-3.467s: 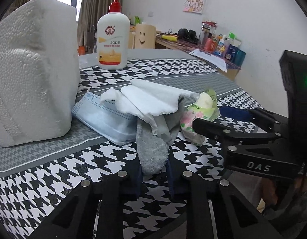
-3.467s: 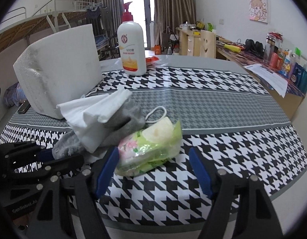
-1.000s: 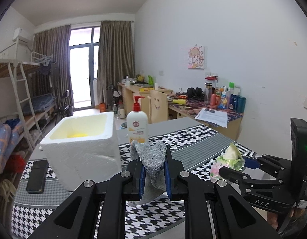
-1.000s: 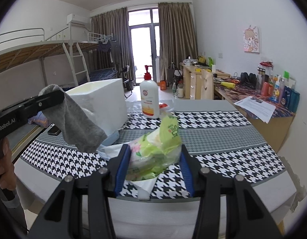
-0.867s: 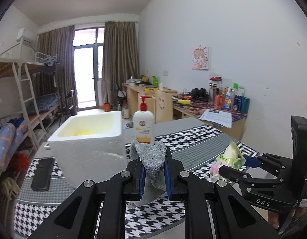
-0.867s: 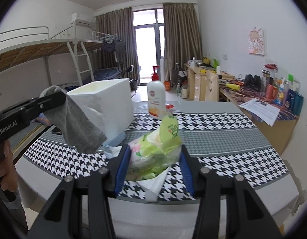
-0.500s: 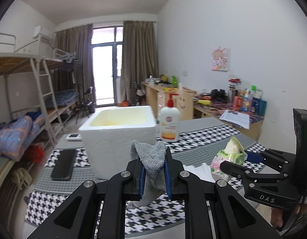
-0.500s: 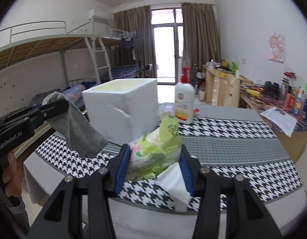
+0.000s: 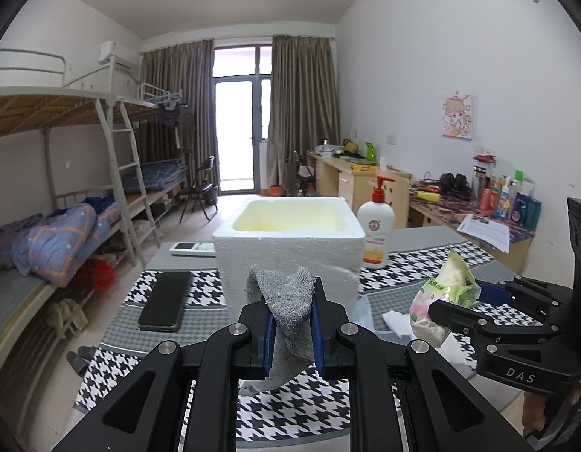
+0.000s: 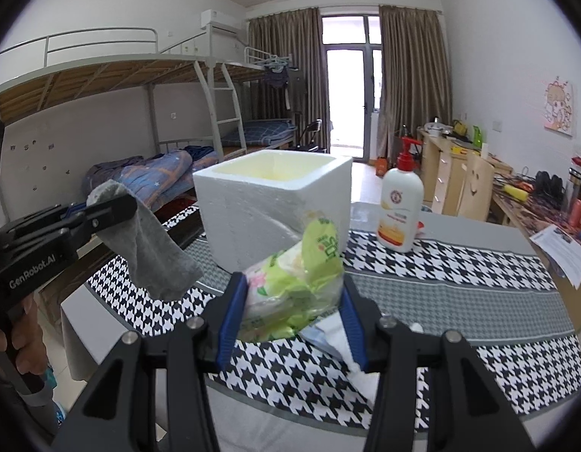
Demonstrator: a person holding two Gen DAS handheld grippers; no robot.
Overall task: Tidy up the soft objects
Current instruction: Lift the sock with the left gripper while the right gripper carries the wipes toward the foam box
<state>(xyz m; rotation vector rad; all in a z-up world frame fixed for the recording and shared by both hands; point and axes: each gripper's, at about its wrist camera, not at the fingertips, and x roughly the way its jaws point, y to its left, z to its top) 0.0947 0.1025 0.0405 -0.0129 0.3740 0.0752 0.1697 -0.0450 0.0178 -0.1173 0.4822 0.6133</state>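
A white foam box stands open-topped on a table covered with a black-and-white houndstooth cloth, in a room with bunk beds. The inside walls of the box look pale yellow; only the upper part of the interior shows from either camera, and nothing can be seen in it. The left gripper is held above the near edge of the table, its blue pads clenched on a grey sock, which sticks up between the pads and droops below them, clear of the cloth. The right gripper is also raised, to the right of the left one, and its pads squeeze the sides of a green plastic pack of tissues, gripped firmly between them. Under that pack, a white cloth and part of a pale blue face mask lie on the table just in front of the box. A pump bottle of lotion stands upright just to the right of the box. A black phone lies flat on the cloth to the left of the box, and a white remote lies farther back.
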